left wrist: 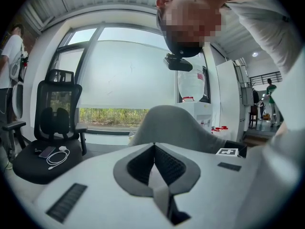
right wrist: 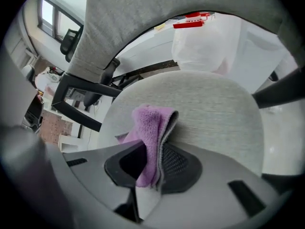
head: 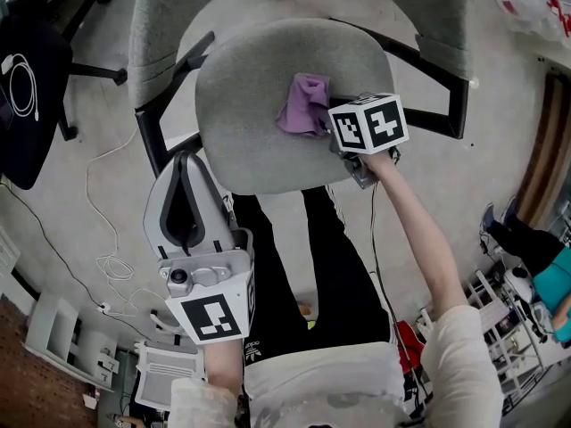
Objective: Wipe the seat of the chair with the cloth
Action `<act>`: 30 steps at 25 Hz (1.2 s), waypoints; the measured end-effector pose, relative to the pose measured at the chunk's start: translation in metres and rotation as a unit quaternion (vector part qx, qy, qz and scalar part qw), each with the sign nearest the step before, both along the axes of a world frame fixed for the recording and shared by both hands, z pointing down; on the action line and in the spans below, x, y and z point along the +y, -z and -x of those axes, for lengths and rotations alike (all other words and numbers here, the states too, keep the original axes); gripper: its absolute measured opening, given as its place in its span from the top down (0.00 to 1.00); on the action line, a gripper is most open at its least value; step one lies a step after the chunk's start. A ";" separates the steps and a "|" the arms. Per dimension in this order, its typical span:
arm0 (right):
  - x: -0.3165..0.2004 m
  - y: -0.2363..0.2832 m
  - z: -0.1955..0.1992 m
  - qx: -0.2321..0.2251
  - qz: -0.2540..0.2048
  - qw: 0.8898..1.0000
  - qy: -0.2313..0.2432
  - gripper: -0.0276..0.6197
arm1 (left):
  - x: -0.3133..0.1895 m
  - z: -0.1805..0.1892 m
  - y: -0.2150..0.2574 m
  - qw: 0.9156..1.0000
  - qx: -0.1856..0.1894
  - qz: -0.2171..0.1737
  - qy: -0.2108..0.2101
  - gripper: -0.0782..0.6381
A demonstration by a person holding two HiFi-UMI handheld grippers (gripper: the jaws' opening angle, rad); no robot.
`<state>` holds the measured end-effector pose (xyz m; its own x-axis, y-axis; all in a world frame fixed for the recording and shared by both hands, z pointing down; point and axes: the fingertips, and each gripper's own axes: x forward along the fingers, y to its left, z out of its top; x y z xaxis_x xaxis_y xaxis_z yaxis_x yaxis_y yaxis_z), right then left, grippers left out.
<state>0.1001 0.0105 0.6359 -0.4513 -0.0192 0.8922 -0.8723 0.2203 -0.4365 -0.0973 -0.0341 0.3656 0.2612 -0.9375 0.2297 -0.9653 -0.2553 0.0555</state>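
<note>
Grey fabric chair seat (head: 241, 123) on a pale floor (head: 500, 105), backrest at 12 o'clock. A black chair (head: 45, 132) carrying a white cable (head: 22, 86) sits at 9 o'clock. Right gripper (right wrist: 151, 149) jaws are nearly closed, pinching the purple cloth (right wrist: 151, 125), which lies near the seat's centre. Left gripper (left wrist: 154, 149) jaws are closed on nothing, held off the seat edge at 7 o'clock. In the head view the marker cube (head: 368, 125) covers the right jaws.

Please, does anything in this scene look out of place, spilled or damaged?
Nothing looks spilled or damaged. The only untidy thing is the purple cloth: it is bunched up, not spread flat, where the right hand-held gripper pinches it on the grey seat. The left hand-held gripper is shut on nothing.
</note>
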 end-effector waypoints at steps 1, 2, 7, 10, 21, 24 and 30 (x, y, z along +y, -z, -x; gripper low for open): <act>-0.001 0.000 -0.015 0.015 -0.003 1.000 -0.001 0.83 | -0.001 -0.003 0.000 1.000 0.000 0.001 -0.004 0.87; -0.002 0.000 -0.029 0.032 -0.007 0.999 0.000 0.83 | -0.002 -0.006 0.000 1.000 -0.001 0.001 -0.007 0.87; -0.004 0.006 -0.097 0.131 -0.023 0.991 0.007 0.83 | -0.010 -0.020 0.006 1.000 -0.002 -0.005 -0.018 0.87; -0.008 0.009 -0.119 0.172 -0.037 0.984 0.013 0.83 | -0.012 -0.026 0.006 1.000 -0.005 -0.006 -0.024 0.87; -0.004 0.010 -0.149 0.244 -0.038 0.969 0.007 0.83 | -0.012 -0.025 0.002 0.999 -0.009 -0.004 -0.032 0.87; -0.004 0.010 -0.154 0.255 -0.034 0.966 -0.001 0.83 | -0.012 -0.022 0.004 1.000 -0.010 -0.006 -0.028 0.87; -0.008 0.023 -0.153 0.282 -0.065 0.957 -0.010 0.83 | -0.006 -0.012 0.003 1.000 -0.011 -0.005 -0.021 0.87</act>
<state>0.2528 0.0023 0.6131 0.1033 -0.1509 0.9831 -0.9657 0.2217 0.1354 -0.0854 -0.0396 0.3625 0.2958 -0.9277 0.2276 -0.9545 -0.2966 0.0315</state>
